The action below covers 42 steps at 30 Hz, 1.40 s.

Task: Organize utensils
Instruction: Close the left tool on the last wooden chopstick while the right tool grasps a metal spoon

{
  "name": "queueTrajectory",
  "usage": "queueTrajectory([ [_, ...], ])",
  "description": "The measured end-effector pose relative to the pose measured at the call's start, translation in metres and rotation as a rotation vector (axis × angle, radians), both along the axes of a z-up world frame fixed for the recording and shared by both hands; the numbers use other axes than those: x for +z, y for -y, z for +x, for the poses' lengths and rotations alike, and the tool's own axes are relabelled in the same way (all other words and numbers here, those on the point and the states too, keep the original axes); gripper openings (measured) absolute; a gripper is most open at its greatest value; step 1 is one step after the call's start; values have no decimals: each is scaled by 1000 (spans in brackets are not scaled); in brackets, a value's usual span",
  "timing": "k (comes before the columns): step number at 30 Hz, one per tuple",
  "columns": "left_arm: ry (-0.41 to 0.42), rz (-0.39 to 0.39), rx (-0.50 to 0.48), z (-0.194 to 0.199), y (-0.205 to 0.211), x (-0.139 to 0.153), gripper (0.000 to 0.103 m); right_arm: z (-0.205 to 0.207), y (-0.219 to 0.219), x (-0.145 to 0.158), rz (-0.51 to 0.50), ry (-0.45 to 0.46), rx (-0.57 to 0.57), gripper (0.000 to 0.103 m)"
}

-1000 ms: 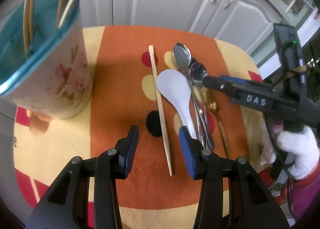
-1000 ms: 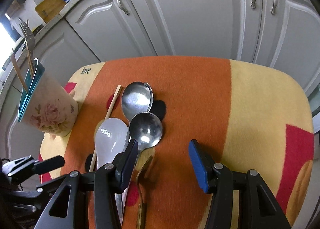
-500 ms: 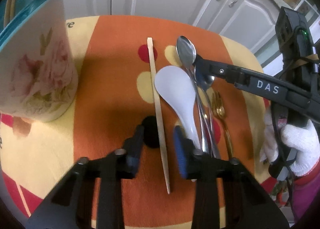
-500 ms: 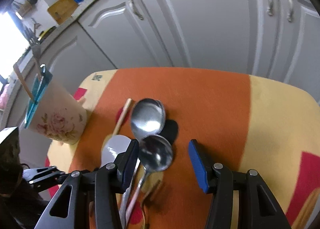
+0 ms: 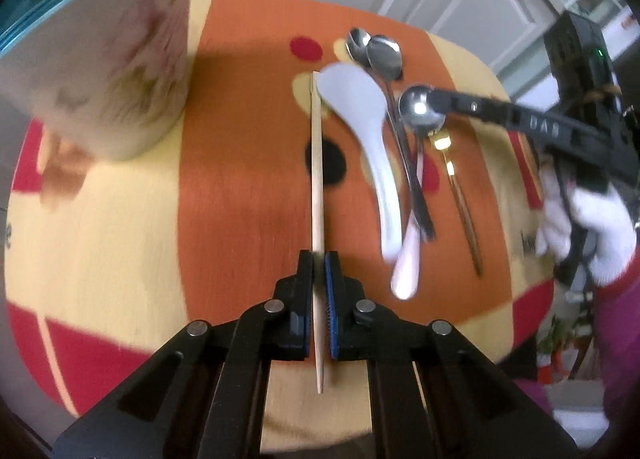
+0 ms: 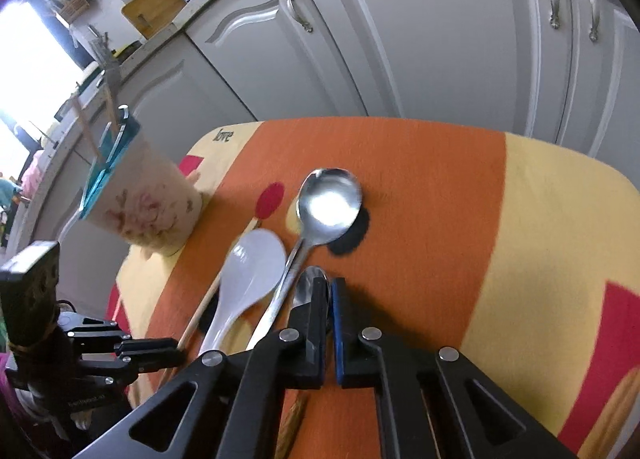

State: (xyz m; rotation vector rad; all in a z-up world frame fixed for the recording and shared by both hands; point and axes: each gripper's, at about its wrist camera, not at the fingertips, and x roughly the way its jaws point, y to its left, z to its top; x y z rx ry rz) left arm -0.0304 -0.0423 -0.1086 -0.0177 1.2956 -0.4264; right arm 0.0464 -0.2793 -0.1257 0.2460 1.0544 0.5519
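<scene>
Left gripper (image 5: 319, 259) is closing on the single wooden chopstick (image 5: 316, 179), which runs between its blue pads with its near end poking out behind them; the pads look pressed to the stick, so the pinch is all but made. Right gripper (image 6: 329, 287) has its jaws drawn together on the bowl of a small steel spoon (image 5: 421, 111), which the left view shows raised at its tip above the others. Both grips sit on thin, hard things, so I judge the lift should go slowly and straight up: the chopstick is held near one end and will want to droop or pivot, and the spoon is caught by its smooth bowl and could slip or swing. Just beyond lie the white plastic spoon (image 5: 360, 107), two more steel spoons (image 5: 385, 53) crossed under it, and a gold fork (image 5: 454, 175), all on the orange and yellow tablecloth (image 5: 240, 107). Farther left stands the floral utensil holder (image 5: 100, 59) with its teal rim, the likely place for both pieces. Grey cabinet doors (image 6: 420, 39) close the background.
</scene>
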Motion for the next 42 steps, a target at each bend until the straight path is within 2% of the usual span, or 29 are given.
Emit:
queueTrajectory([
  [5, -33, 24, -60, -19, 0, 3, 5, -17, -9, 1, 22, -23, 58, 2],
  [9, 13, 52, -56, -8, 2, 13, 7, -29, -23, -1, 32, -44, 120, 2],
  [11, 31, 56, -55, 5, 6, 15, 25, -34, -29, -3, 27, -51, 143, 2],
  [13, 49, 65, -52, 19, 12, 13, 29, -37, -33, -5, 23, -54, 150, 2],
  [20, 94, 124, -53, 56, 40, 3, 29, -38, -29, -7, 20, -75, 148, 2],
  [23, 75, 139, -51, 67, 46, -4, 28, -39, -25, -8, 23, -83, 143, 2],
  [24, 81, 145, -45, 67, 51, -5, 27, -39, -23, -9, 26, -88, 139, 2],
  [26, 88, 152, -41, 70, 54, -5, 16, -38, -23, -12, 24, -99, 138, 2],
  [28, 76, 132, -48, 74, 57, -5, 7, -38, -23, -15, 27, -106, 145, 4],
  [29, 73, 122, -47, 74, 57, -5, 6, -37, -24, -17, 33, -113, 148, 6],
  [35, 25, 39, -14, 65, 32, 3, 5, -41, -24, -15, 78, -79, 128, 5],
  [42, 73, -51, 22, 45, 10, 43, 5, -55, -28, 22, 46, 27, 131, 2],
])
